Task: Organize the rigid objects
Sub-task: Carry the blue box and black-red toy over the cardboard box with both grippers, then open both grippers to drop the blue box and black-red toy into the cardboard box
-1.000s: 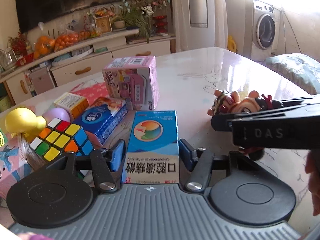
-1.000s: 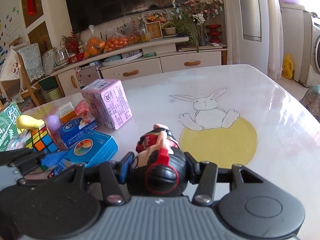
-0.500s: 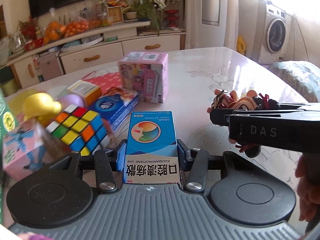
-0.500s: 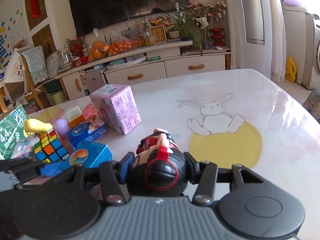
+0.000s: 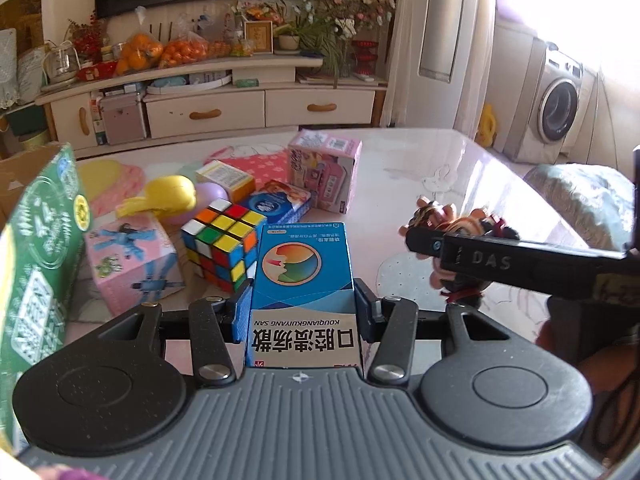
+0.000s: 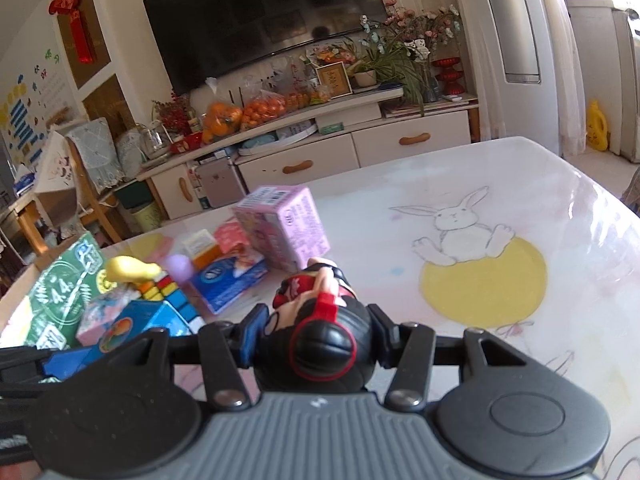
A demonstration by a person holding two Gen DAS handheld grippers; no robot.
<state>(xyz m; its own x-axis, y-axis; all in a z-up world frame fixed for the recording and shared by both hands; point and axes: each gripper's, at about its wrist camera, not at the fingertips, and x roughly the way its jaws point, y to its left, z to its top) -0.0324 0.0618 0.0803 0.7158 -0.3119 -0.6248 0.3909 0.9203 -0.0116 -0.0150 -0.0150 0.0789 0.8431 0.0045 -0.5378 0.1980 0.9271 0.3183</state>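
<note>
Item 1: left gripper [image 5: 302, 312], jaws closed onto the sides of a blue medicine box [image 5: 303, 280], carried flat with its printed face up. Item 2: right gripper [image 6: 316, 334], jaws closed on a toy figurine [image 6: 320, 340] with black hair and red headphones, head toward the camera. Change noted against 1 second earlier: both grippers had risen and pulled back, so the blue box sat higher over the table [image 5: 420, 184] and more of the clutter came into view, namely a green carton [image 5: 40, 272], a pink cube box [image 5: 132, 260], a Rubik's cube [image 5: 220, 244], a yellow toy [image 5: 168, 196], a blue tissue packet [image 5: 276, 204] and a pink box [image 5: 324, 168] standing upright. The grips themselves matched the earlier frames. Judgement: both objects were lifted clear and in transit, 2 of the pile removed; their destination was not visible, and the remaining items were still bunched together on the left half of the table
</note>
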